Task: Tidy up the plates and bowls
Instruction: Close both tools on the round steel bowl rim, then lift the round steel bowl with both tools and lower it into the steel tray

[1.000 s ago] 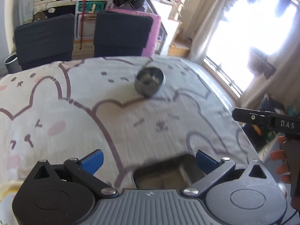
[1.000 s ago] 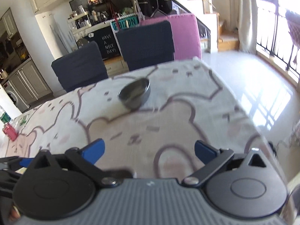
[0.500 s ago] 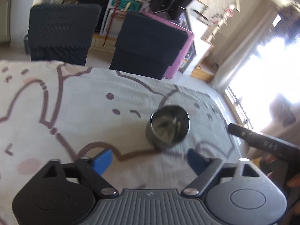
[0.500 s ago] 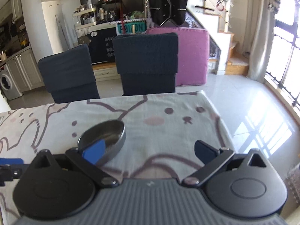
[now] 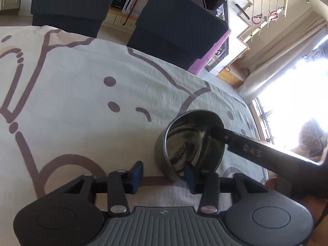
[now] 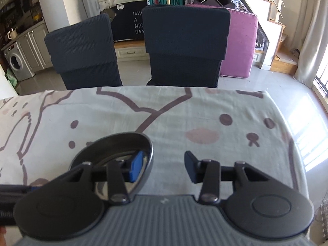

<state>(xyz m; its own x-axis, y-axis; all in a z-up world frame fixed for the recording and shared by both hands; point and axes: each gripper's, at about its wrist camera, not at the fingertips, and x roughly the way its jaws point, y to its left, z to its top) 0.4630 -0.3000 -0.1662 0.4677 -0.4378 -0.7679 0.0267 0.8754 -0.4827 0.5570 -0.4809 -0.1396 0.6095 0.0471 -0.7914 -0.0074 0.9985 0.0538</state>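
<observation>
A small steel bowl [image 5: 190, 141] stands on the bear-print tablecloth [image 5: 82, 94] near the table's right end. My left gripper [image 5: 164, 172] is open, its right finger inside the bowl's near rim and its left finger outside. My right gripper [image 6: 162, 168] is open too; its left finger is inside the same bowl [image 6: 114, 149] and its right finger outside, straddling the rim. One right-gripper finger [image 5: 242, 145] reaches into the bowl in the left wrist view.
Two dark chairs [image 6: 184, 47] stand behind the table's far edge, with a purple cushion [image 6: 239, 43] beyond. The table's right edge [image 6: 287, 135] drops to the floor by a bright window. Shelves and a washing machine [image 6: 15, 63] stand at the back.
Both grippers have moved forward to the bowl and narrowed somewhat. Each now has one finger inside the bowl's rim. An earlier-seen square metal dish near the left gripper is out of view.
</observation>
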